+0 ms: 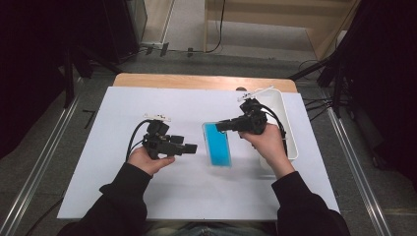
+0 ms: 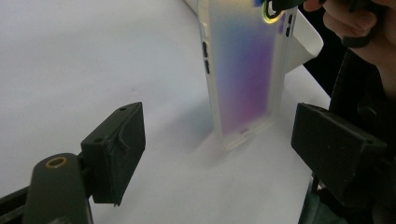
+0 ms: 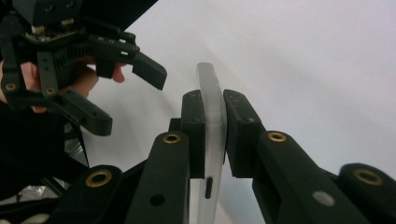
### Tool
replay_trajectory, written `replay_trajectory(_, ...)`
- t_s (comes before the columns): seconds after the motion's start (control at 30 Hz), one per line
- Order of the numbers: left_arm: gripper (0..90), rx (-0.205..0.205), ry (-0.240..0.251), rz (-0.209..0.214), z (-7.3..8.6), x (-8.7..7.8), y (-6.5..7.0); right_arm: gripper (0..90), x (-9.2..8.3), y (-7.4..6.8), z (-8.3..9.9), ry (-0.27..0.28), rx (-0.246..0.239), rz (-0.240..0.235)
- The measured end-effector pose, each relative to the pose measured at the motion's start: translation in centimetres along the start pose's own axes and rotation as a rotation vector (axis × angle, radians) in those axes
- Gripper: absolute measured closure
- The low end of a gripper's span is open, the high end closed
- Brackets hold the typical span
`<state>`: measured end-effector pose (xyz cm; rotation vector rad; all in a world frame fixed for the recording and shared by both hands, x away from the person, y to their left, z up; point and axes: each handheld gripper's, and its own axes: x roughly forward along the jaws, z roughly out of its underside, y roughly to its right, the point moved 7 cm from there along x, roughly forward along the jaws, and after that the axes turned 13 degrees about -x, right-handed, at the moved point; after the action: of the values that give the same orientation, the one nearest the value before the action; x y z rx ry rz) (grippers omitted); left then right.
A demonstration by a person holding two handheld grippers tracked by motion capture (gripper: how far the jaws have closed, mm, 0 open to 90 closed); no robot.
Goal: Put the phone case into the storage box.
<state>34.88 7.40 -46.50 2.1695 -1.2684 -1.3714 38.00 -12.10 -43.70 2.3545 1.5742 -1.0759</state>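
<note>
Black jaws of the right gripper fill the foreground of its own view, pinched on the edge of a translucent phone case, with the pads pressing flat on both faces. From above, the case looks bright blue and sits on the white sheet near the table's middle, its far end at the right gripper and its near end towards the person. Seen along the left gripper, the case stands on end with its bottom edge touching the sheet, frosted and tinted blue to purple, with side buttons on its left rim. That gripper's jaws stand spread wide and hold nothing, with the case beyond them. From above, the left gripper hovers just left of the case, apart from it. A white bin sits at the sheet's right edge, beside the right hand.
</note>
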Motion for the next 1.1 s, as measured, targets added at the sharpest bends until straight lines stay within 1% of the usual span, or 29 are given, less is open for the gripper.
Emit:
replay_trajectory(0.03,17.4,0.006,-0.005,0.013,0.0,0.0,0.1,77.6,-0.1,0.0,0.1,-0.001,-0.005,-0.001)
replay_trajectory(0.13,17.4,0.059,-0.010,0.017,0.1,-0.1,0.2,77.7,-0.4,0.0,0.3,0.001,-0.017,-0.012)
replay_trajectory(0.17,17.4,0.070,-0.019,0.026,0.2,-0.2,0.2,77.6,-0.5,-0.1,0.4,-0.005,-0.025,-0.012)
replay_trajectory(0.23,17.4,0.075,-0.032,0.048,0.2,-0.2,0.2,77.6,-0.5,-0.2,0.5,-0.004,-0.043,-0.015)
replay_trajectory(0.27,17.4,0.075,-0.038,0.047,0.2,-0.3,0.1,77.6,-0.6,-0.4,0.5,-0.004,-0.052,-0.027)
replay_trajectory(0.33,17.4,0.080,-0.042,0.051,0.3,-0.3,0.2,77.6,-0.6,-0.6,0.5,-0.006,-0.070,-0.033)
replay_trajectory(0.43,17.4,0.104,-0.045,0.064,0.2,-0.6,0.4,77.6,-0.7,-1.0,0.6,-0.009,-0.105,-0.051)
replay_trajectory(0.47,17.4,0.108,-0.044,0.071,0.1,-0.7,0.4,77.6,-0.7,-1.2,0.6,-0.009,-0.125,-0.059)
replay_trajectory(0.5,17.4,0.113,-0.045,0.067,0.1,-0.8,0.5,77.6,-0.8,-1.3,0.7,-0.011,-0.130,-0.062)
replay_trajectory(0.53,17.4,0.123,-0.047,0.073,0.1,-0.9,0.5,77.6,-0.8,-1.5,0.7,-0.011,-0.136,-0.071)
replay_trajectory(0.57,17.4,0.128,-0.049,0.077,0.1,-1.0,0.5,77.6,-0.9,-1.6,0.7,-0.016,-0.159,-0.076)
replay_trajectory(0.63,17.4,0.119,-0.052,0.096,0.1,-1.1,0.7,77.6,-1.0,-1.8,0.7,-0.023,-0.167,-0.081)
replay_trajectory(0.7,17.4,0.116,-0.060,0.109,0.1,-1.2,0.8,77.6,-1.1,-2.0,0.7,-0.031,-0.187,-0.098)
replay_trajectory(0.77,17.5,0.122,-0.065,0.119,0.2,-1.2,0.9,77.6,-1.1,-2.3,0.7,-0.036,-0.214,-0.111)
replay_trajectory(0.8,17.4,0.131,-0.069,0.115,0.2,-1.3,0.9,77.6,-1.1,-2.5,0.7,-0.041,-0.229,-0.128)
replay_trajectory(0.87,17.4,0.138,-0.075,0.117,0.2,-1.3,0.9,77.6,-1.1,-2.8,0.7,-0.047,-0.244,-0.142)
replay_trajectory(0.97,17.4,0.150,-0.090,0.118,0.3,-1.2,1.1,77.6,-1.0,-3.1,0.8,-0.063,-0.269,-0.155)
replay_trajectory(1.0,17.5,0.159,-0.095,0.119,0.3,-1.2,1.1,77.6,-0.9,-3.2,0.7,-0.065,-0.267,-0.159)
replay_trajectory(1.03,17.5,0.167,-0.087,0.117,0.2,-1.2,1.2,77.6,-0.9,-3.2,0.8,-0.071,-0.276,-0.163)
replay_trajectory(1.07,19.1,0.172,-0.088,0.112,0.2,-1.2,1.2,77.5,-0.8,-3.2,0.7,-0.072,-0.280,-0.165)
replay_trajectory(1.1,22.5,0.181,-0.089,0.114,0.1,-1.3,1.3,77.5,-0.8,-3.4,0.8,-0.074,-0.287,-0.178)
